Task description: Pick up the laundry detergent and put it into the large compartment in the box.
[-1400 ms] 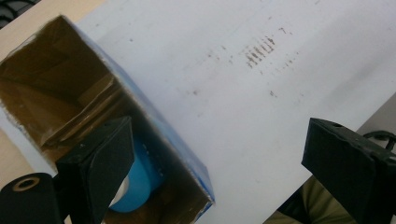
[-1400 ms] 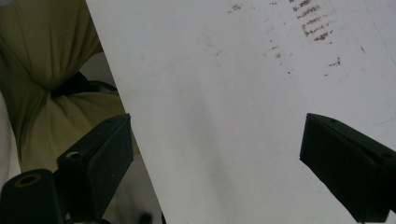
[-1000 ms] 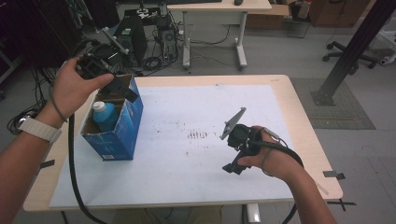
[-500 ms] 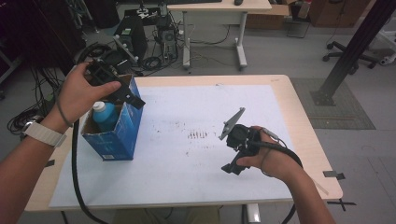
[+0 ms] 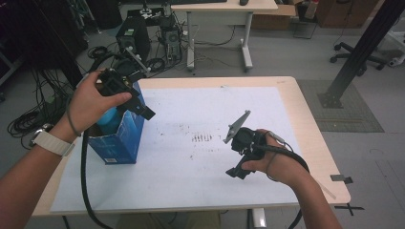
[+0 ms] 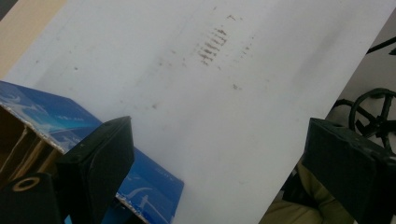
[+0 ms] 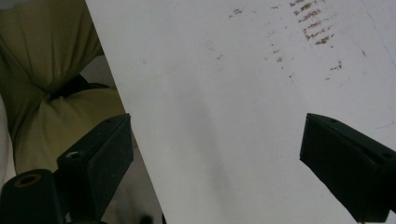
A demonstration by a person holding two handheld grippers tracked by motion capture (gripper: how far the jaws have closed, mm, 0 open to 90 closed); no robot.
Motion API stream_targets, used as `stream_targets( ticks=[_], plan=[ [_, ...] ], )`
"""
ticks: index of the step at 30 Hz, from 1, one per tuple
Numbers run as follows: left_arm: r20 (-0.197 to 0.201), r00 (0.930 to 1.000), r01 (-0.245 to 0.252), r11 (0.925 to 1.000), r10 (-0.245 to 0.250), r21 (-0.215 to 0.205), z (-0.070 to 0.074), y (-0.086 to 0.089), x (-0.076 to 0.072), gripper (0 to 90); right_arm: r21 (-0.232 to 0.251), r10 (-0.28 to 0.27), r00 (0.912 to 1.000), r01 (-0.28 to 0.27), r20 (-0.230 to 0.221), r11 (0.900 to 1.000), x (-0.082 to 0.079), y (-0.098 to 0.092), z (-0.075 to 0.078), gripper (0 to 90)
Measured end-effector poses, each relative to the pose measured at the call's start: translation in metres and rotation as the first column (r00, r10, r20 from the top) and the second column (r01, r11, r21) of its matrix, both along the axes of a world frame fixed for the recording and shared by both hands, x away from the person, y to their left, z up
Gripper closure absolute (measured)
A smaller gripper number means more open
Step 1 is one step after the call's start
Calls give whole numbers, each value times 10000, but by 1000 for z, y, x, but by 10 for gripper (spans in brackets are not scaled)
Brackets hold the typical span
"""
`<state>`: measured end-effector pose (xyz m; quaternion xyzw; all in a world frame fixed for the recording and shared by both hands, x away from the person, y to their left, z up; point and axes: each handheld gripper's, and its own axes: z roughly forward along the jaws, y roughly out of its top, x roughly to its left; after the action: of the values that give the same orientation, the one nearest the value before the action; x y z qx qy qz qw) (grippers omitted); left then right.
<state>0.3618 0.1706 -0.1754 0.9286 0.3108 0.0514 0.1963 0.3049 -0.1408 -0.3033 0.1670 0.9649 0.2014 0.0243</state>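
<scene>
Hovering over the blue box (image 5: 119, 138), the left gripper (image 6: 215, 172) gapes wide — empty — like the right gripper (image 7: 215, 172).

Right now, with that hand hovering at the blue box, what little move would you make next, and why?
Probably lower the left gripper toward the bottle standing in the blue box. Its jaws are wide open with nothing between them, and it sits at the box's open top. The right gripper waits open over the white sheet.

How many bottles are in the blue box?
1 visible: a blue bottle stands inside the open blue box at the table's left, under the left gripper. More could be hidden behind the hand.
</scene>
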Motion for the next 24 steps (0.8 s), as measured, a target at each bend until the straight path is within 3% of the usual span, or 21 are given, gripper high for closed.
stream_targets(
  ticks=[9,24],
  plan=[
    [-79,9985,552,9983,-551,208,-11,-12,-7,94,43,24,10000,-24,15,10000,1,2,1,97],
    [-169,9962,863,9957,-858,325,-27,-19,-11,95,21,6,10000,-6,-33,10000,3,3,-1,97]
  ],
)
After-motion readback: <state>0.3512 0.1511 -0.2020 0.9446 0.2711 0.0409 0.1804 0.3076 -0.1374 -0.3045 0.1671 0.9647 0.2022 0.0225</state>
